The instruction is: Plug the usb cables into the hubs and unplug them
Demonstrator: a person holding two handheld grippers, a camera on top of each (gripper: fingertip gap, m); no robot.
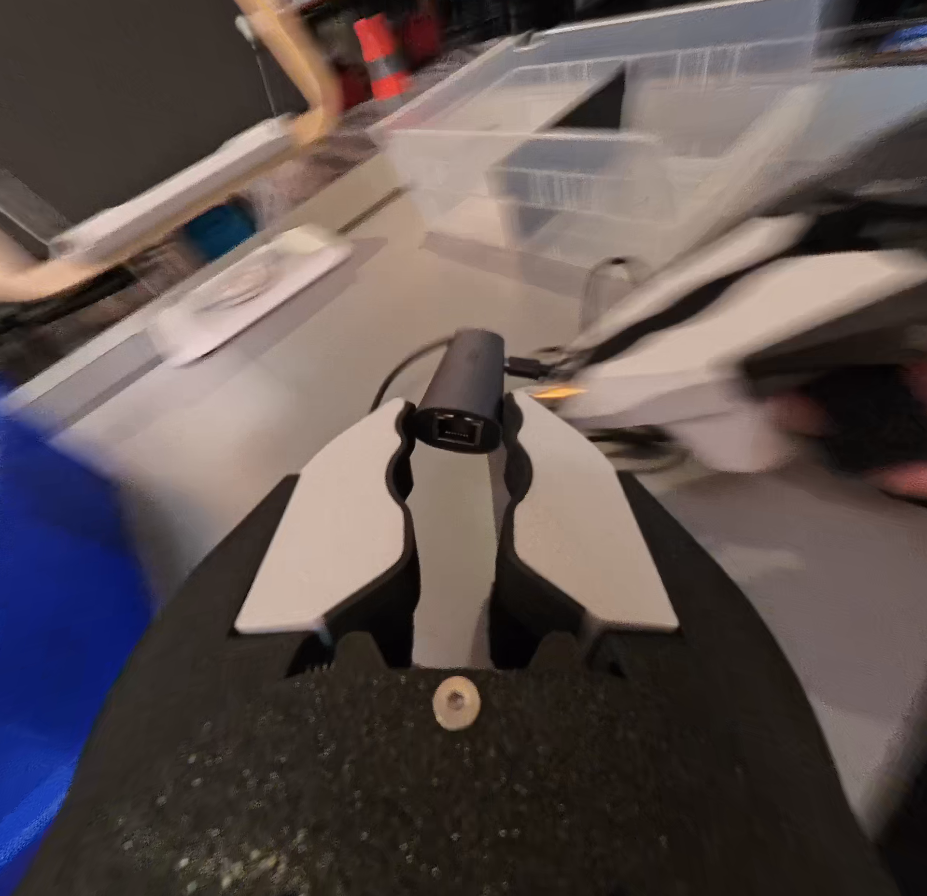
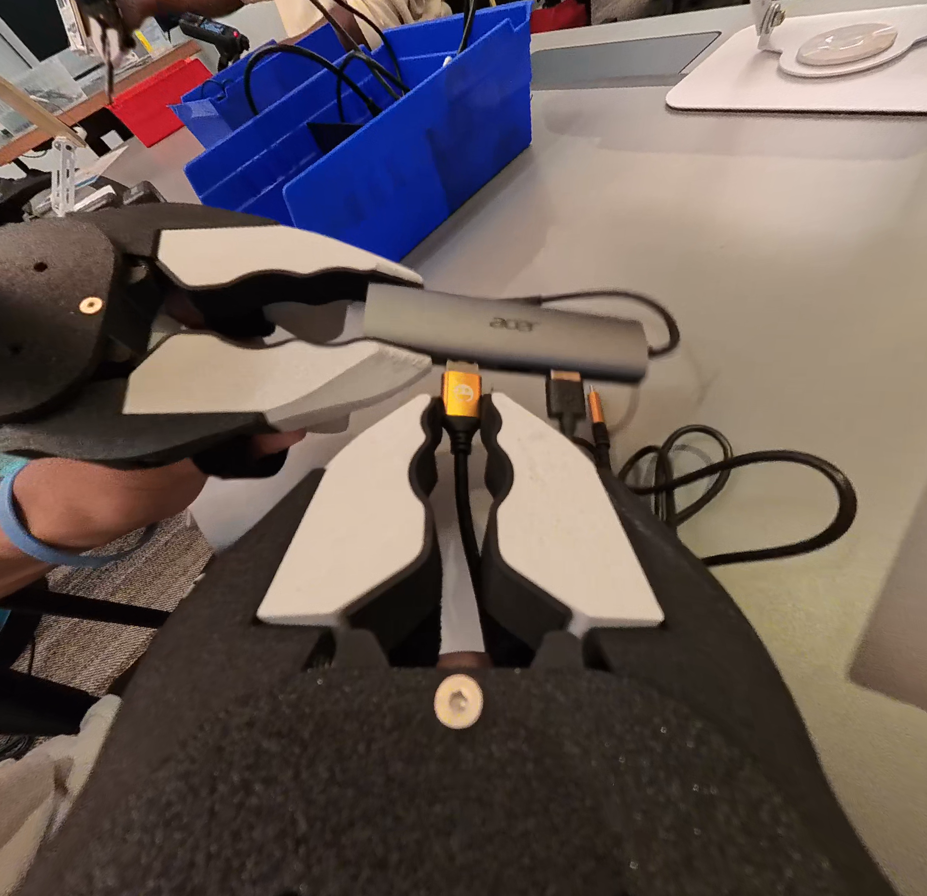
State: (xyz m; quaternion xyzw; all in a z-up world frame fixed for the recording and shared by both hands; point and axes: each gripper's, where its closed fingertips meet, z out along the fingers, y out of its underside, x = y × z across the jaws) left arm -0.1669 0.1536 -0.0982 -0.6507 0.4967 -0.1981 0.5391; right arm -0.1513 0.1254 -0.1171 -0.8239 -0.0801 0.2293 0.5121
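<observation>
My left gripper (image 1: 457,410) is shut on the near end of a grey hub (image 1: 464,385) and holds it above the grey table. The same gripper (image 2: 424,325) shows at the left of the right wrist view, holding the hub (image 2: 501,330) level. My right gripper (image 2: 460,400) is shut on an orange USB plug (image 2: 460,393) with a black cable, its metal tip at the hub's near side. A black plug (image 2: 566,390) sits in the hub to the right. A thin orange plug (image 2: 597,413) lies free beside it. The right gripper (image 1: 567,365) is blurred in the left wrist view.
A blue divided bin (image 2: 381,134) with black cables stands behind the hub. A white stand base (image 2: 802,79) sits at the far right. Loose black cable (image 2: 742,490) coils on the table to the right. Clear plastic bins (image 1: 552,159) are at the back. A person's arm (image 2: 90,506) is at the left.
</observation>
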